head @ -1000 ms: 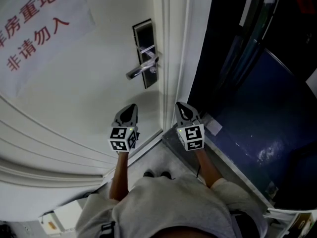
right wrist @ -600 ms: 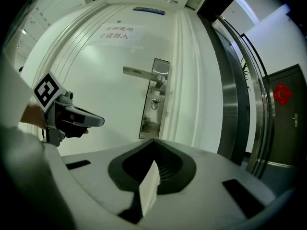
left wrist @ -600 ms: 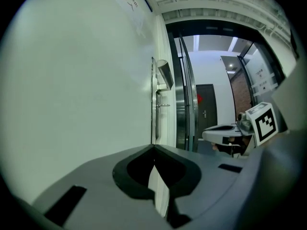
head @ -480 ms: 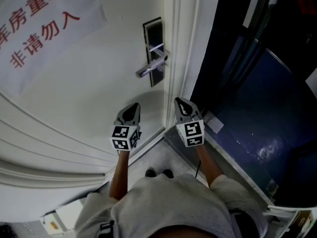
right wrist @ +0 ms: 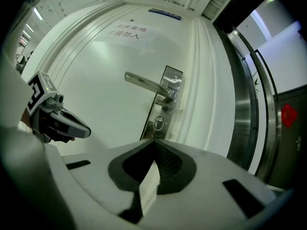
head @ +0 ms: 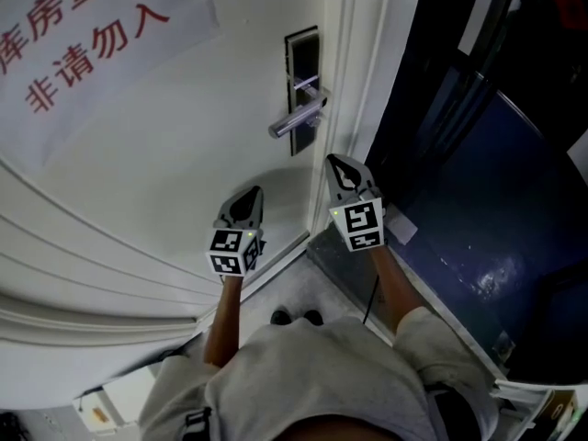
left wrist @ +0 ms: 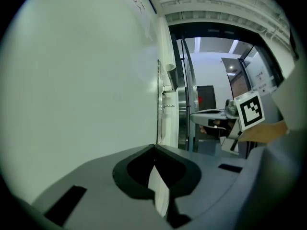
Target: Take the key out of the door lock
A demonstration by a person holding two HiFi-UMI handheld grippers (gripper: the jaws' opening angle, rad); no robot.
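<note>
Removal had not begun: the small silver key sat in the steel lock plate just ahead of the right tongs. These and the left tongs were pressed together, empty.

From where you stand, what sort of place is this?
Probably a doorway in an office or institutional building: a white door with a lever handle and lock plate, and a paper notice in red characters.

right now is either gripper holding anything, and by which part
Nothing held: left gripper and right gripper are shut, empty; the key sits untouched in the lock.
</note>
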